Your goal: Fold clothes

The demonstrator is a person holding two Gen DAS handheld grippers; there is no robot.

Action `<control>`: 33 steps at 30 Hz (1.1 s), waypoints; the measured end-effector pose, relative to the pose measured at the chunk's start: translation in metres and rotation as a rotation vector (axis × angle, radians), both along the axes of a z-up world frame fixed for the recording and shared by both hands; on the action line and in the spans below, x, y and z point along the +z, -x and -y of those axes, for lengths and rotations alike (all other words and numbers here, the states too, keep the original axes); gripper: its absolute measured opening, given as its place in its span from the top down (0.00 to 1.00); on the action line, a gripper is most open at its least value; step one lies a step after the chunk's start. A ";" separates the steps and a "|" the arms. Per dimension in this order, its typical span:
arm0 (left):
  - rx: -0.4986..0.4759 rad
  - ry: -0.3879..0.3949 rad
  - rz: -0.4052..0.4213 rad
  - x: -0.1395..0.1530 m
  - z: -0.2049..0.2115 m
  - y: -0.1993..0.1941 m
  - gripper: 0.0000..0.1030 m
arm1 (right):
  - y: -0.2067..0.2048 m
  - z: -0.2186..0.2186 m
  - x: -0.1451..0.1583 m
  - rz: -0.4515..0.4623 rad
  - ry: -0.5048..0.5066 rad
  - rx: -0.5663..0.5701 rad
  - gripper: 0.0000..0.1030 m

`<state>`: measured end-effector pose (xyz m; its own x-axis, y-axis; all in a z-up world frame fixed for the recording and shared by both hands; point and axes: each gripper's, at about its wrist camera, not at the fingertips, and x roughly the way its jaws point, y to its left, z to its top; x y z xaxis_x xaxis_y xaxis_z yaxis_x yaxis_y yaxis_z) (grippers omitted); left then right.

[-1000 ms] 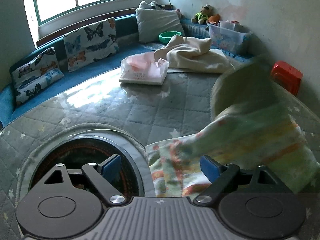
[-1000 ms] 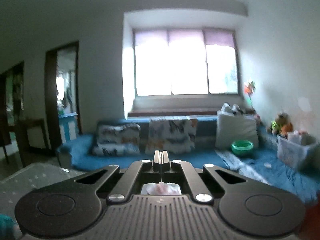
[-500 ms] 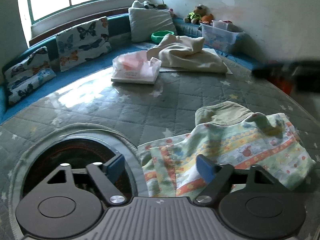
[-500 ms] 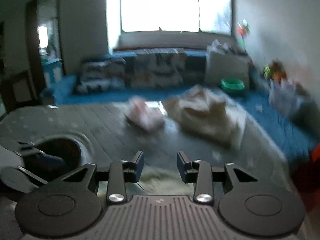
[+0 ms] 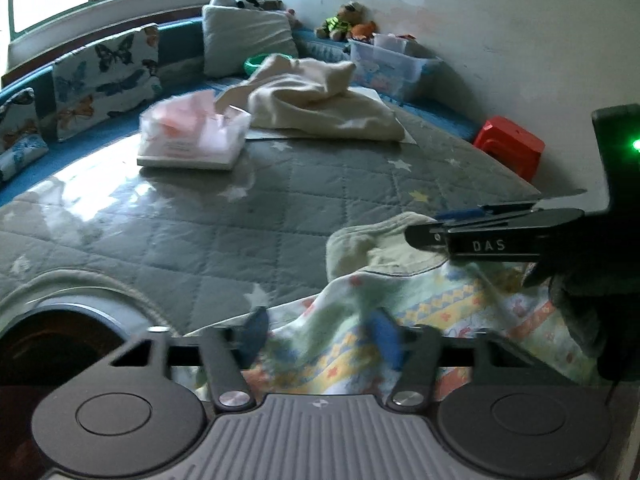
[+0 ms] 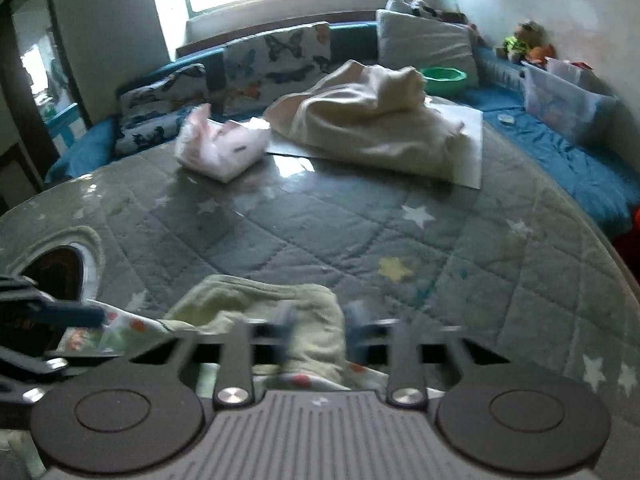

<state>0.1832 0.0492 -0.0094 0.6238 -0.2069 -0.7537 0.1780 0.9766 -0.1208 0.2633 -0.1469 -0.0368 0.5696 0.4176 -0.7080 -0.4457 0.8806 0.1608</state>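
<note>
Home: cushioned window seat, teddy bear

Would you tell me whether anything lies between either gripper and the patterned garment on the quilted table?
Nothing visible does. The left gripper is open right over the patterned garment, and the right gripper is open over its pale green lining. The cream blanket lies far off.

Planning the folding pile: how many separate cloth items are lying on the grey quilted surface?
2 visible: a colourful patterned garment with pale green lining at the near edge under both grippers, and a crumpled cream blanket at the far side. More may lie out of view.
</note>
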 end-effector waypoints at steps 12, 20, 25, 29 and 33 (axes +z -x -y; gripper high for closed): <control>0.022 0.100 0.227 0.079 -0.014 0.037 0.95 | 0.059 0.004 0.115 0.326 -0.186 0.037 0.97; 0.012 0.138 0.432 0.154 -0.024 0.090 0.96 | 0.136 0.015 0.207 0.596 -0.319 0.137 0.97; -0.031 0.122 0.414 0.147 -0.025 0.122 0.96 | 0.177 0.028 0.206 0.608 -0.300 0.183 0.97; -0.070 0.118 0.299 0.115 -0.021 0.138 0.96 | 0.193 0.031 0.175 0.483 -0.237 0.199 0.97; -0.100 0.107 0.185 0.076 -0.017 0.151 0.96 | 0.210 0.034 0.139 0.354 -0.175 0.231 0.97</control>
